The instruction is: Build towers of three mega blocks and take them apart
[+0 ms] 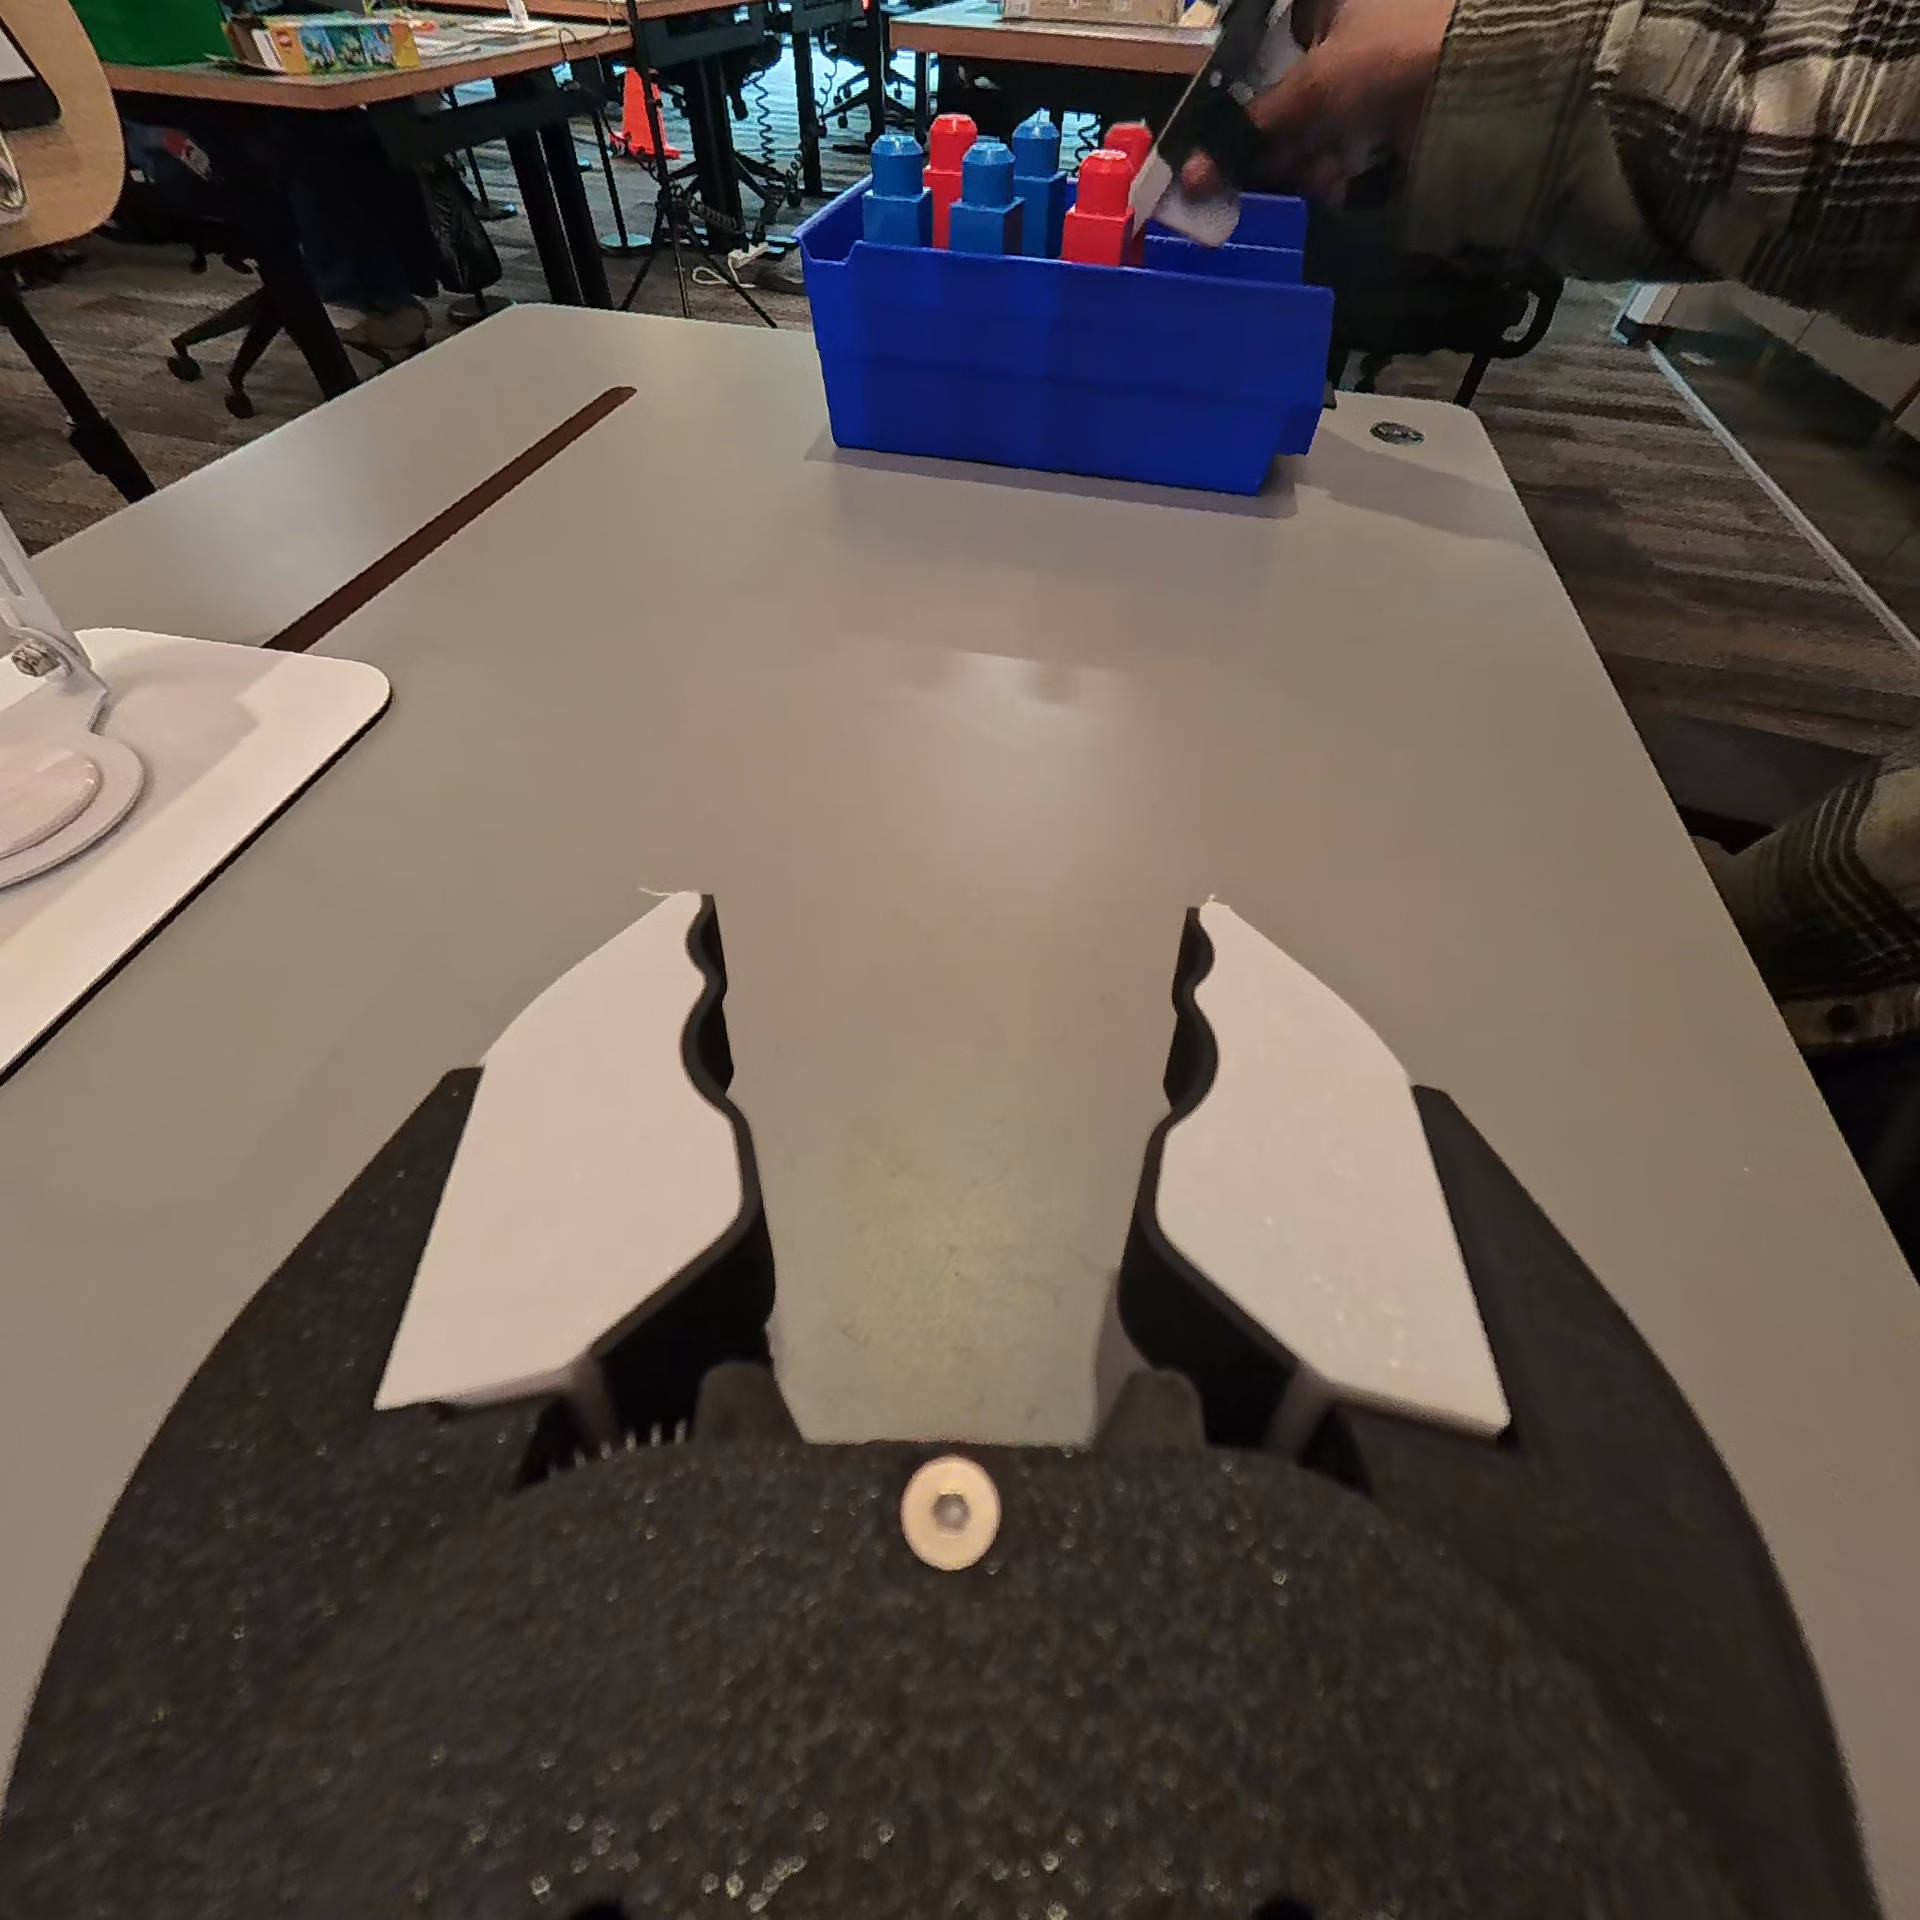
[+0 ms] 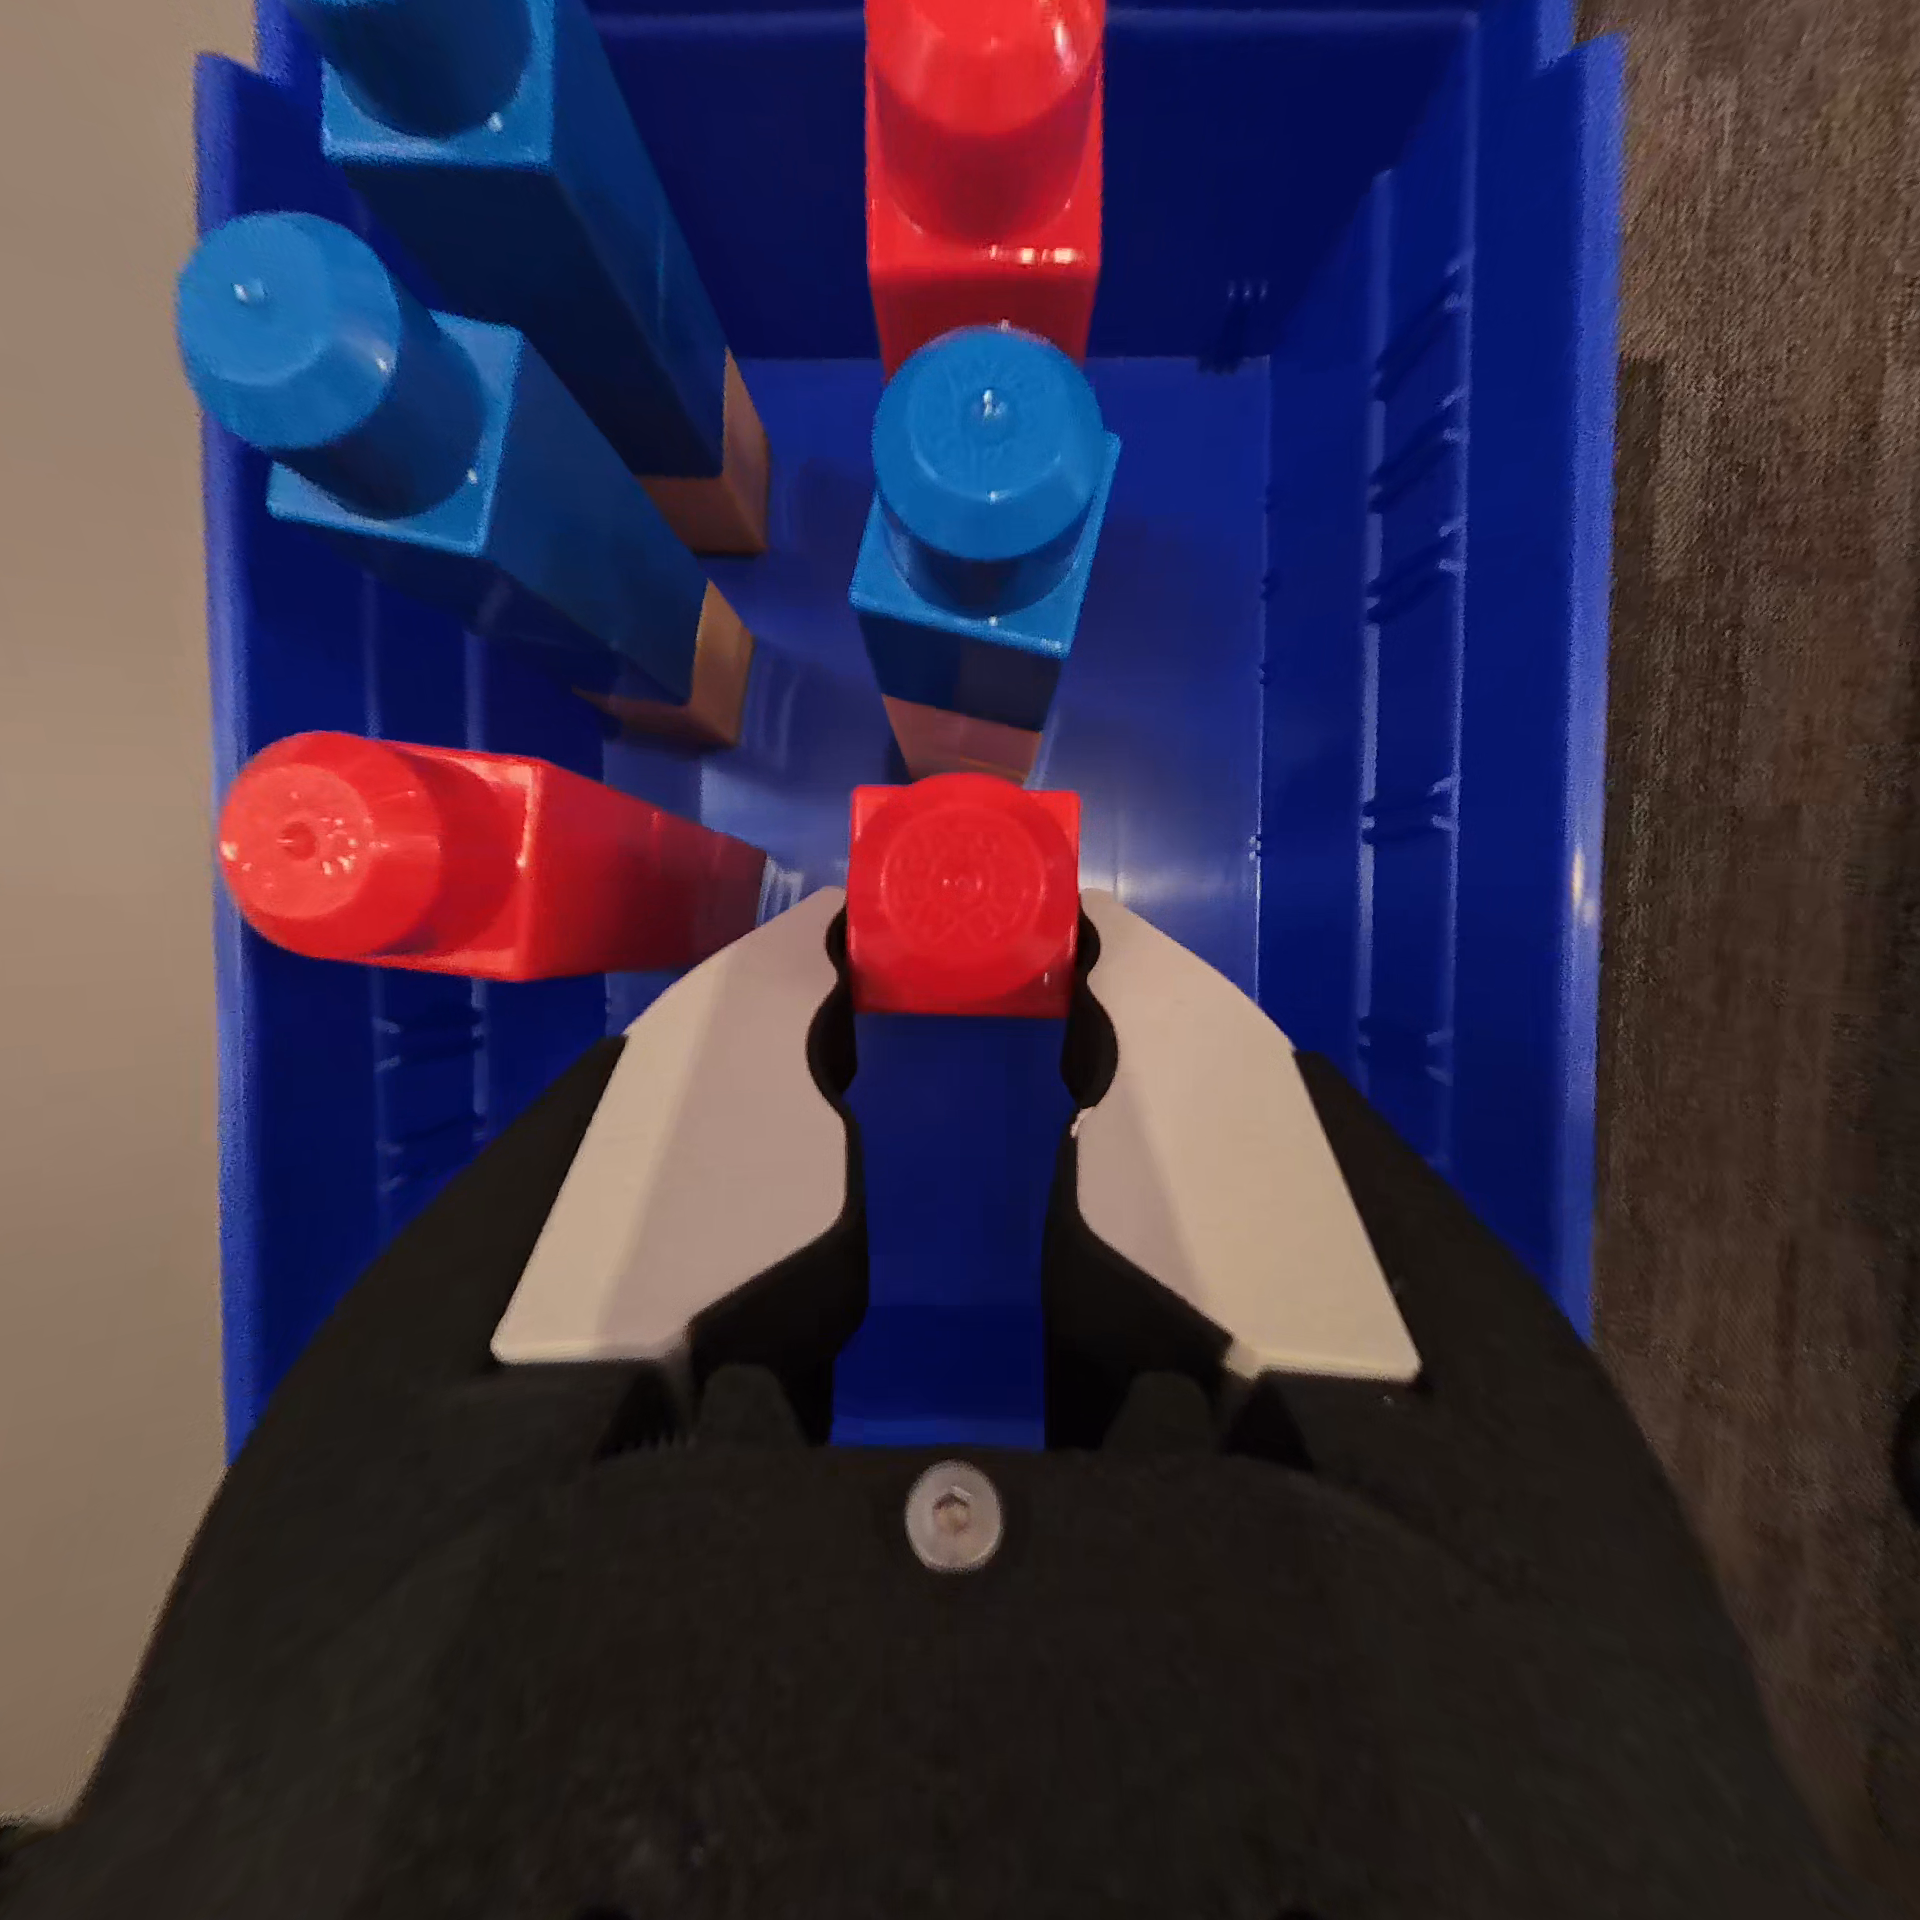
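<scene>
A blue bin (image 1: 1060, 374) stands at the far end of the grey table (image 1: 935, 727). Several upright block towers with blue or red tops stand in it, such as a blue-topped one (image 1: 987, 208) and a red-topped one (image 1: 1101, 213). My left gripper (image 1: 945, 904) is open and empty, low over the bare table, well short of the bin. My right gripper (image 2: 961, 925) points straight down into the bin (image 2: 1351, 727) and is shut on the top red block (image 2: 961, 894) of a tower near the bin's near wall. It also shows in the left wrist view (image 1: 1184, 208), held by a hand.
Other towers stand close around the held one: a blue-topped one (image 2: 987, 499) just beyond it and a red-topped one (image 2: 395, 862) to its left. A white pad with a clear stand (image 1: 187, 748) lies at the table's left. A plaid sleeve (image 1: 1829, 914) is at the right edge. The gap from one gripper's tips to the other's is roughly 55 cm.
</scene>
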